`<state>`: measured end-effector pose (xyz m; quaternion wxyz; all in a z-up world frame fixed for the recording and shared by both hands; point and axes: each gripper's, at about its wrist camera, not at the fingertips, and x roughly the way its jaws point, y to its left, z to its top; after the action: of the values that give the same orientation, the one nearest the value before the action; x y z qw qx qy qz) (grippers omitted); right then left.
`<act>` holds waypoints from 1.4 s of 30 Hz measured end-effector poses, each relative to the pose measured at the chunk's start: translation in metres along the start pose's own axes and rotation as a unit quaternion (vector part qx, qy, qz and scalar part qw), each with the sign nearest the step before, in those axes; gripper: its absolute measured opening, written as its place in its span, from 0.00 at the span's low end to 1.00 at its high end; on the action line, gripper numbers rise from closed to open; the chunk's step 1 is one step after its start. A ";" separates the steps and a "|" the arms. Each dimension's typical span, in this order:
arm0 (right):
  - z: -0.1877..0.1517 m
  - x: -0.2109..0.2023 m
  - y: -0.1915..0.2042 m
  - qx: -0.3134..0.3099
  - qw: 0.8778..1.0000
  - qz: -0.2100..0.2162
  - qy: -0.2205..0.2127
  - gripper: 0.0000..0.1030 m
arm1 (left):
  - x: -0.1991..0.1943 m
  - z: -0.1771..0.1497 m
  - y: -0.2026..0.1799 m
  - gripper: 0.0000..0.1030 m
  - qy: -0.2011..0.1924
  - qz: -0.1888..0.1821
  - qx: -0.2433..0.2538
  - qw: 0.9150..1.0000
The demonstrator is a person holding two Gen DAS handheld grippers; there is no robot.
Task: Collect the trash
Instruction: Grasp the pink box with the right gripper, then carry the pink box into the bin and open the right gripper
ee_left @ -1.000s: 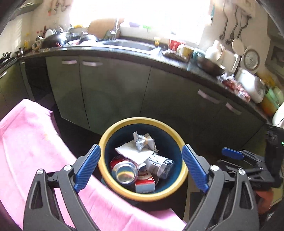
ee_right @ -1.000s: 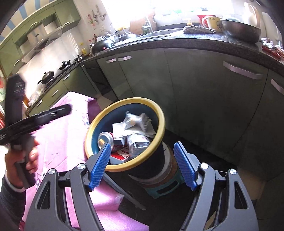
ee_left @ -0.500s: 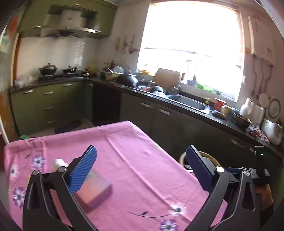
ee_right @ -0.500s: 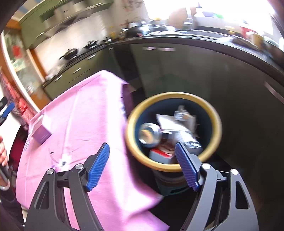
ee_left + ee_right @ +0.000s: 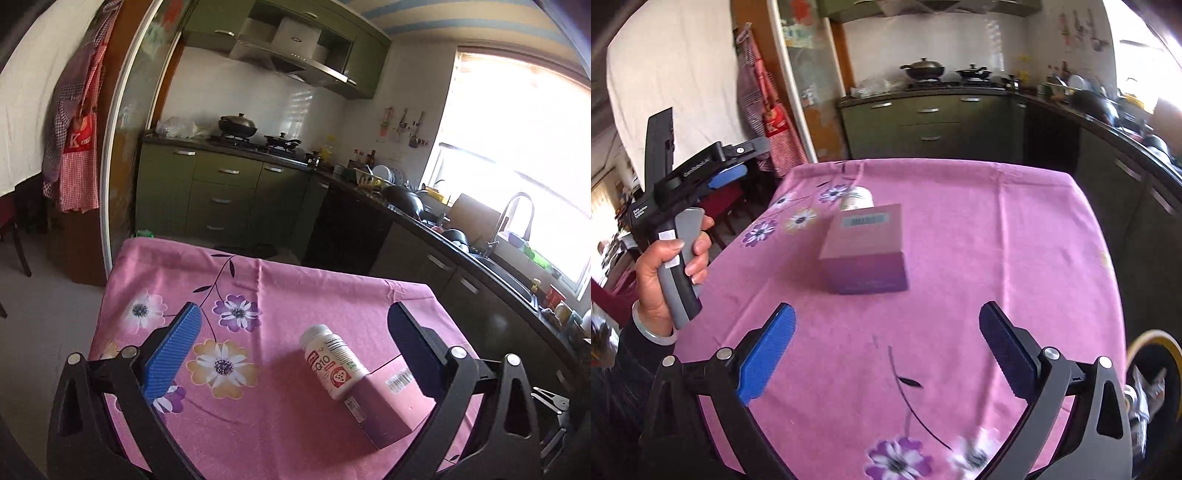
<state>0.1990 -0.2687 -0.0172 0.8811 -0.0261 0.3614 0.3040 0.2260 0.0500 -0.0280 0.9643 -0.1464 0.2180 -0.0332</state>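
Cylindrical white bottle (image 5: 334,360) against boxy purple carton (image 5: 384,406)

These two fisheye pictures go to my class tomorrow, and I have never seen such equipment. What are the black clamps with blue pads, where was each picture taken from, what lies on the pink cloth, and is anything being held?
No robot here: a person carries a hand-held two-finger gripper in each hand, each with a camera looking along its fingers. One picture looks out over the left gripper, the other over the right gripper. The right view also shows the person's left hand on its handle. On the pink flowered tablecloth lie a pink-purple box and a white bottle on its side, which seems to touch the box. A yellow-rimmed bin with trash sits past the table's edge. The left jaws are wide open, the right jaws are opening; neither holds anything.
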 end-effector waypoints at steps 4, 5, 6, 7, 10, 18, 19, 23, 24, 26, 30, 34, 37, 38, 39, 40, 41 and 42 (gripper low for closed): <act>0.019 0.045 0.024 -0.021 1.000 -0.012 0.016 0.95 | -0.003 -0.006 -0.002 0.93 -0.002 0.008 0.009 1.000; 0.024 0.056 0.026 -0.022 0.999 -0.017 0.021 0.95 | -0.004 -0.007 -0.003 0.93 -0.004 0.012 0.013 1.000; 0.028 0.065 0.029 -0.023 0.999 -0.018 0.025 0.95 | -0.005 -0.008 -0.002 0.93 -0.005 0.013 0.014 1.000; 0.032 0.074 0.030 -0.024 0.999 -0.023 0.029 0.95 | -0.005 -0.008 0.000 0.93 -0.004 0.013 0.013 1.000; 0.037 0.096 0.028 -0.023 0.998 -0.046 0.048 0.95 | -0.002 -0.009 0.006 0.93 0.005 0.009 0.004 1.000; 0.039 0.130 0.014 -0.012 0.995 -0.054 0.079 0.95 | -0.001 -0.010 0.006 0.93 0.010 0.004 0.002 1.000; 0.039 0.132 0.013 -0.012 0.996 -0.054 0.077 0.95 | 0.000 -0.010 0.006 0.93 0.011 0.003 0.003 1.000; 0.038 0.133 0.013 -0.013 0.996 -0.055 0.072 0.94 | 0.002 -0.012 0.005 0.93 0.016 0.003 0.005 1.000; 0.038 0.134 0.014 -0.014 0.996 -0.056 0.072 0.90 | 0.003 -0.012 0.005 0.93 0.016 0.003 0.006 1.000; 0.037 0.136 0.013 -0.014 0.996 -0.053 0.076 0.83 | 0.003 -0.012 0.005 0.93 0.017 0.005 0.007 1.000; 0.035 0.137 0.013 -0.014 0.996 -0.049 0.079 0.76 | 0.003 -0.013 0.005 0.93 0.017 0.005 0.007 1.000; 0.035 0.134 0.011 -0.005 0.996 -0.039 0.080 0.75 | 0.003 -0.013 0.005 0.93 0.017 0.005 0.008 1.000; 0.034 0.124 0.011 0.000 0.996 -0.032 0.078 0.74 | 0.004 -0.014 0.006 0.93 0.019 0.006 0.008 1.000; 0.032 0.118 0.011 0.002 0.997 -0.030 0.075 0.74 | 0.005 -0.015 0.006 0.93 0.020 0.007 0.008 1.000; 0.031 0.112 0.010 0.006 0.997 -0.028 0.072 0.74 | 0.006 -0.016 0.007 0.93 0.021 0.008 0.009 1.000; 0.028 0.104 0.009 0.011 0.997 -0.024 0.069 0.74 | 0.007 -0.017 0.007 0.93 0.022 0.009 0.010 1.000; 0.026 0.095 0.007 0.017 0.998 -0.020 0.065 0.74 | 0.007 -0.018 0.007 0.93 0.024 0.010 0.011 1.000; 0.022 0.083 0.004 0.024 0.998 -0.017 0.060 0.74 | 0.008 -0.018 0.007 0.93 0.025 0.010 0.013 1.000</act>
<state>0.2564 -0.2164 -0.0544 0.8634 -0.0296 0.4199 0.2782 0.2256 0.0506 -0.0492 0.9607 -0.1308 0.2430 -0.0296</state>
